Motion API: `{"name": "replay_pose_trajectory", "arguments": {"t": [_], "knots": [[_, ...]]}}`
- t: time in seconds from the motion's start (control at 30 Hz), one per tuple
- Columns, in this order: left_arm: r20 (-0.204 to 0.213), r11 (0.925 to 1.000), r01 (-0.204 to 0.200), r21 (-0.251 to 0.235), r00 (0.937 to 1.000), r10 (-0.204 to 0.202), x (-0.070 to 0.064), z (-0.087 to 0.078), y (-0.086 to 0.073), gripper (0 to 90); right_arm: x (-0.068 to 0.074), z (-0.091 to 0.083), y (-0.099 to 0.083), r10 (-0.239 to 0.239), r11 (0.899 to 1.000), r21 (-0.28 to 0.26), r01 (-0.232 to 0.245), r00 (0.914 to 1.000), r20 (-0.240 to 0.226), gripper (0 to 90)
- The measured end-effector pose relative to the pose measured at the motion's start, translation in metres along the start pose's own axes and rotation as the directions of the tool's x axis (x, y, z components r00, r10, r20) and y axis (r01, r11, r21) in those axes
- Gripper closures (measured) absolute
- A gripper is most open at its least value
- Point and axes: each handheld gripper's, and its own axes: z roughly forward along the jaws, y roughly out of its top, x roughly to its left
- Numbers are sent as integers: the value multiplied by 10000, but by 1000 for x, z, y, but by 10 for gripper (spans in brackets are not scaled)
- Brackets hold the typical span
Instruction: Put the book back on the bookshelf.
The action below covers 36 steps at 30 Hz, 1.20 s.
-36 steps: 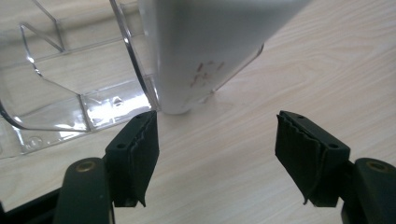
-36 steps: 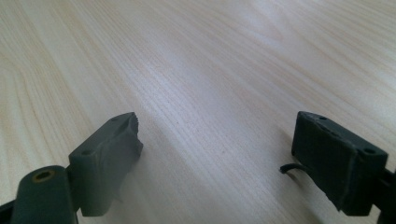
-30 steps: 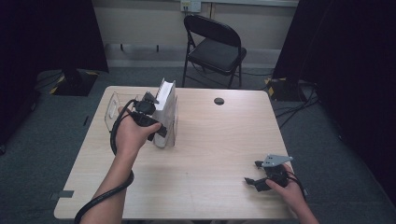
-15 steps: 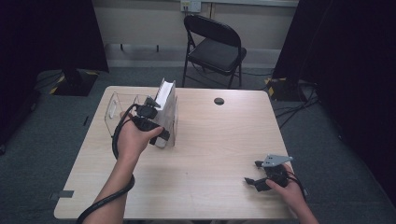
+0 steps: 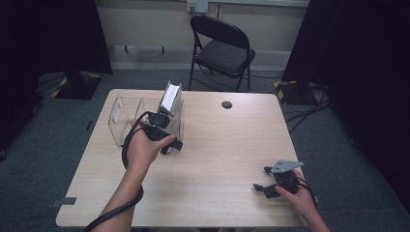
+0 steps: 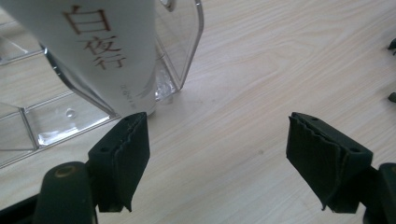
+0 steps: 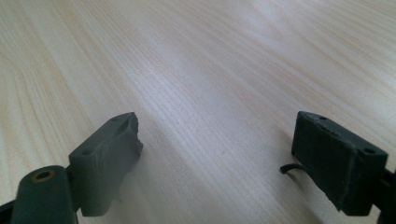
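A white book (image 5: 170,96) stands upright in the right end of a clear acrylic rack (image 5: 121,113) on the table's back left. In the left gripper view the book (image 6: 107,46) carries red-brown characters, with the rack's wall (image 6: 187,56) around it. My left gripper (image 5: 170,141) sits just in front of the rack. Its jaws (image 6: 217,135) are open and hold nothing, and the left jaw tip is close under the book's lower corner. My right gripper (image 5: 261,186) rests low near the table's front right, open (image 7: 217,135) over bare wood.
A small black round grommet (image 5: 226,104) sits in the tabletop at the back centre. A black folding chair (image 5: 222,50) stands behind the table. The rack's left compartments (image 5: 128,108) hold nothing. Light wood (image 5: 227,145) stretches between the two grippers.
My left gripper has drawn back a little from the book and rack, toward the near side. The right gripper has stayed where it was.
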Motion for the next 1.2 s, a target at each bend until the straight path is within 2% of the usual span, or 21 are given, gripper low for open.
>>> {"name": "replay_pose_trajectory", "arguments": {"t": [0.17,0.3,0.43,1.2], "knots": [[165,9999,-103,-100,9998,105,-6,3,-1,210,0,0,0,0,10000,5,0,10000,0,140],[241,9998,-196,26,9995,195,-11,7,-3,209,0,0,0,-23,10000,5,23,10000,-17,140],[299,9989,-469,72,9985,466,-14,12,-4,204,0,0,0,-21,10000,6,21,10000,-17,140],[669,9974,-715,-2,9952,713,-25,33,-11,201,0,0,0,-19,10000,8,19,10000,-17,140]]}}
